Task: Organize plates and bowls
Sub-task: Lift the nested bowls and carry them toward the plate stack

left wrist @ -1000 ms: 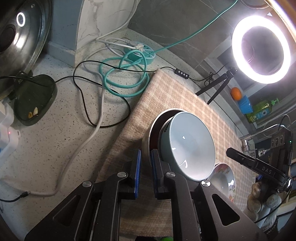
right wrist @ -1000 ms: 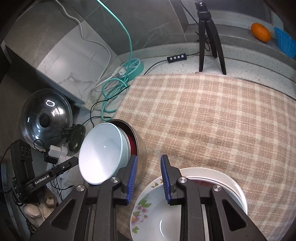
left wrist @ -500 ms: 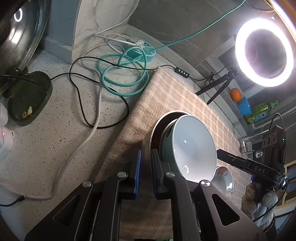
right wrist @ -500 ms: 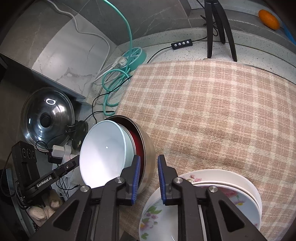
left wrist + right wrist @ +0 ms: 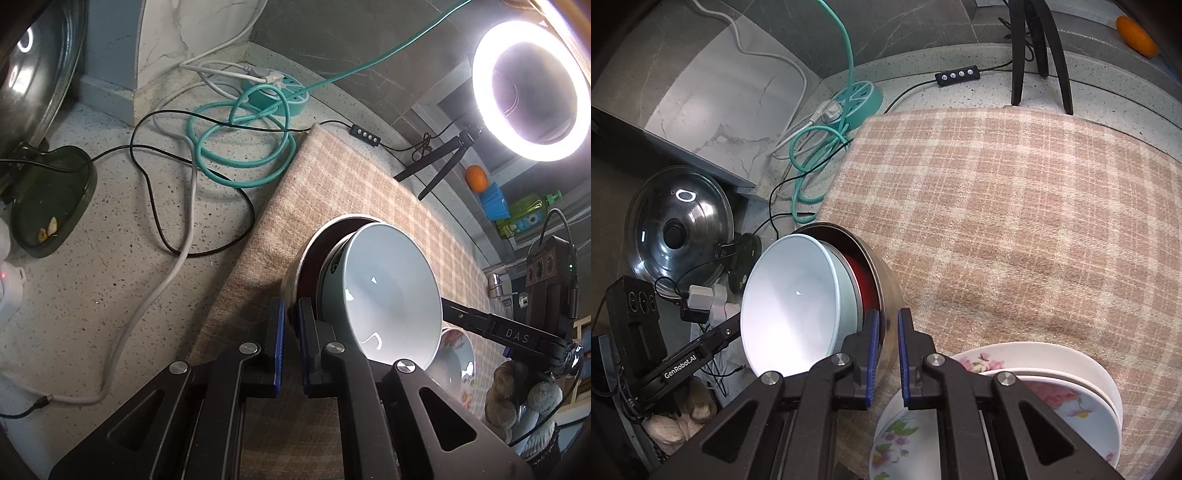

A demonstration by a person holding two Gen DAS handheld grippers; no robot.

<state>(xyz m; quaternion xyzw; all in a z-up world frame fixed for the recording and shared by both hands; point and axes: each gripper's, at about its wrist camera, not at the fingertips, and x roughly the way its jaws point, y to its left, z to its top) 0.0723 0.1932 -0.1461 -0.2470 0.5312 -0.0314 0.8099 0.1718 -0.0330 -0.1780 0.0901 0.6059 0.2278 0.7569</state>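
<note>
A steel bowl (image 5: 886,291) with a red inside sits on the checked cloth (image 5: 1015,221). A pale blue bowl (image 5: 794,299) lies tilted inside it; it also shows in the left wrist view (image 5: 388,291). My left gripper (image 5: 290,325) is shut on the steel bowl's rim (image 5: 295,280) from its side. My right gripper (image 5: 884,332) is shut on the steel bowl's opposite rim. A stack of floral plates (image 5: 1052,398) lies under the right gripper, and shows in the left wrist view (image 5: 456,358).
Left of the cloth lie coiled teal cable (image 5: 240,147), black and white cords, a dark dish (image 5: 48,203) and a glass pot lid (image 5: 677,229). A ring light (image 5: 532,88) on a tripod (image 5: 1038,55) stands at the cloth's far edge.
My right gripper has closed from open onto the steel bowl's rim. Both grippers have shifted slightly; the bowls stay on the cloth.
</note>
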